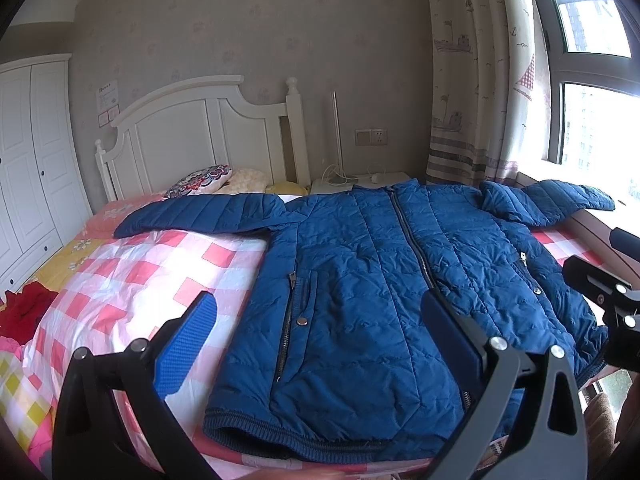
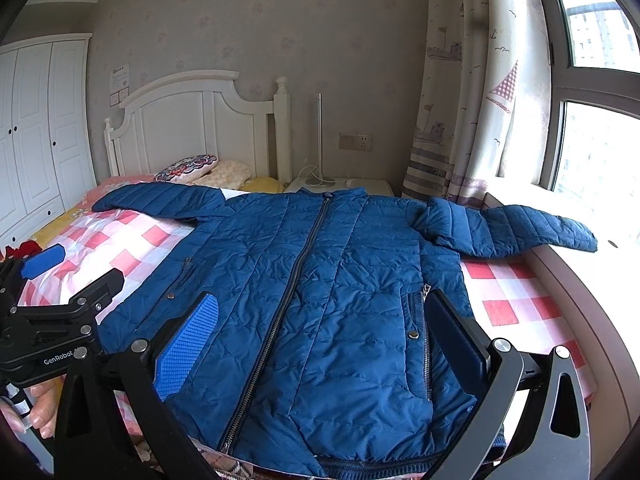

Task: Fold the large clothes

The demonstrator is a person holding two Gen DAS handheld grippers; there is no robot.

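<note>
My left claw [image 1: 320, 340] stands wide, both blue pads apart with nothing between them, held above the lower front of the jacket [image 1: 380, 300]. My right claw [image 2: 324, 344] is just as wide and also holds nothing; it sits over the jacket's hem end, a little right of the zip [image 2: 288, 292].

The jacket is blue and quilted. It lies flat on the bed [image 1: 132, 276], front up, zipped shut, collar toward the headboard [image 1: 200, 128] and ribbed hem toward me at the bed's near edge. Its one sleeve [image 1: 200, 212] stretches out to the left across the pink checked cover. The other sleeve [image 2: 516, 228] runs right and its end rests on the sill [image 2: 624, 256] under the window [image 2: 600, 140]. Each side of the front has a zipped pocket with a snap below it.

From the right wrist I see my left claw at the left edge, over the cover beside the jacket, and my hand [image 2: 36, 404] gripping its handle. From the left wrist, part of my right claw shows at the right edge, near the jacket's side.

Pillows [image 1: 200, 180] lie at the head of the bed, a red cloth [image 1: 24, 312] at its left edge. A wardrobe [image 1: 32, 160] stands left, a curtain [image 1: 480, 80] hangs by the window.
</note>
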